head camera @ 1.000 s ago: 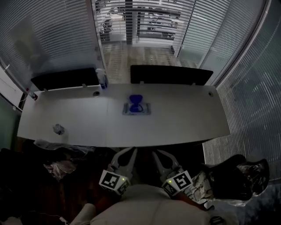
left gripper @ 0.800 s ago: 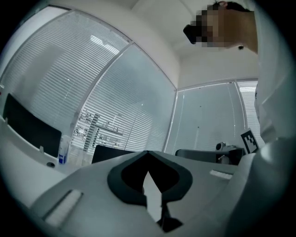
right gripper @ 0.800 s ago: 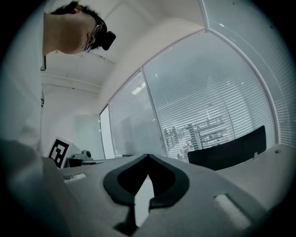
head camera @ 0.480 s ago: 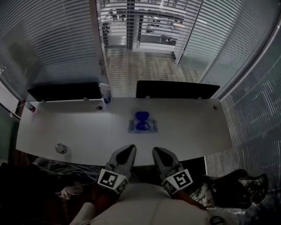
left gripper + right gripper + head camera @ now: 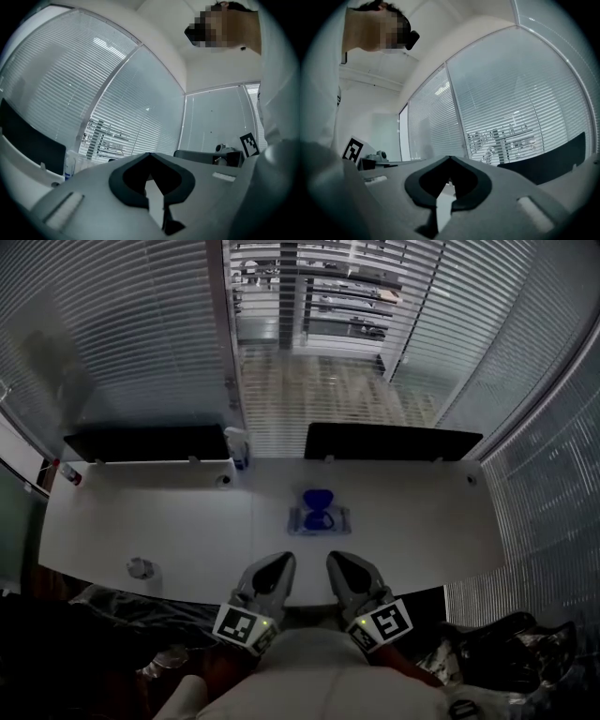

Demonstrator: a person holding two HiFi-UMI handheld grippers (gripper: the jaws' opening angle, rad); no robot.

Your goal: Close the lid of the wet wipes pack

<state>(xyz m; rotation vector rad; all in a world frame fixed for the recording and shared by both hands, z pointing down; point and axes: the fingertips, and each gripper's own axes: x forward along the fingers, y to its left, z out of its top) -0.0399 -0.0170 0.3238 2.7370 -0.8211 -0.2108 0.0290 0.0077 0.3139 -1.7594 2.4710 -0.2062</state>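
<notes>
The wet wipes pack (image 5: 320,519) lies flat near the middle of the white table (image 5: 422,521), its blue lid (image 5: 319,497) raised at the far side. My left gripper (image 5: 278,562) and right gripper (image 5: 338,560) are side by side over the table's front edge, pointing level at the pack and well short of it. Both are shut with nothing held. In the left gripper view my left gripper (image 5: 150,154) shows jaw tips meeting, and so does my right gripper (image 5: 450,158) in its own view. The pack is hidden in both gripper views.
Two black screens (image 5: 145,442) (image 5: 389,441) stand along the table's back edge, with a clear bottle (image 5: 240,445) between them. A small crumpled object (image 5: 140,568) lies at the front left. Dark bags (image 5: 506,657) sit on the floor at the right. Glass walls with blinds surround the table.
Both grippers have come forward from under the table's front edge to just over it. The pack and table sit lower and nearer in the head view.
</notes>
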